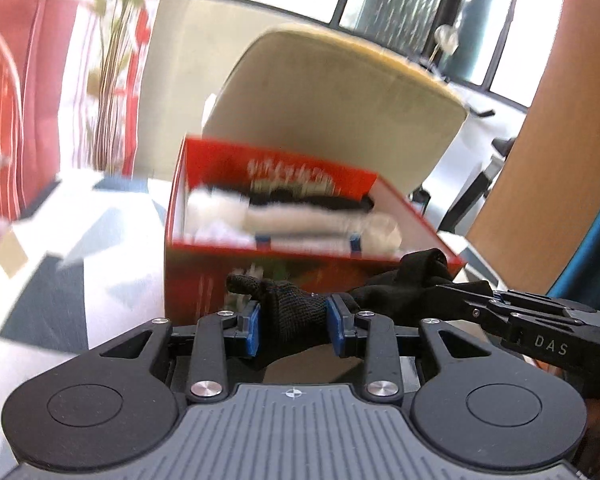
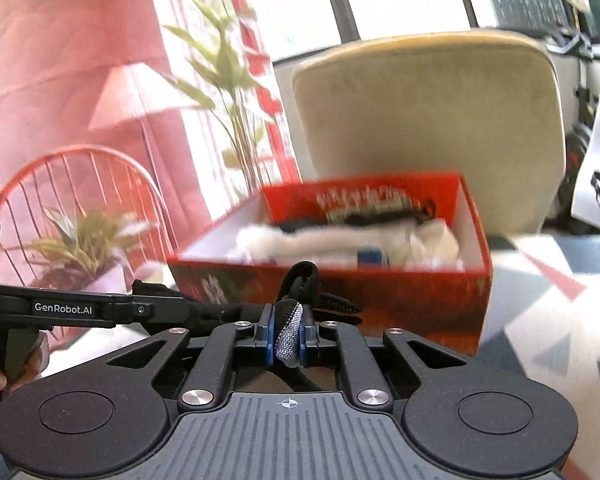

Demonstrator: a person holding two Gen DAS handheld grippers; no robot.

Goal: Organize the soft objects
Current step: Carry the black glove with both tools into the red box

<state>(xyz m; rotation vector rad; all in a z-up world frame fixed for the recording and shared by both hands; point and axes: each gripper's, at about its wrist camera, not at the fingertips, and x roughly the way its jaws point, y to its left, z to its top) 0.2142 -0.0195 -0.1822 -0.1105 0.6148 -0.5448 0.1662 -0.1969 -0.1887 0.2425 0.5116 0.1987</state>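
Left wrist view: left gripper (image 1: 293, 326) jaws clamp a black glove (image 1: 296, 312), stretched across to the right gripper (image 2: 288, 334), whose jaws pinch its cuff. Just beyond, on the patterned bench (image 1: 60, 248), an open red box (image 1: 300, 240) holds blurred white and black soft items (image 2: 340, 240). Behind stands a beige chair (image 1: 340, 100).

Red box (image 1: 300, 280) stands just ahead; its top open, chair (image 1: 340, 112) behind.

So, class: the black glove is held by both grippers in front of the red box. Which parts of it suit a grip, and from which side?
Grip the black glove at its narrow bunched ends, from the near side, fingers pointing toward the red box.
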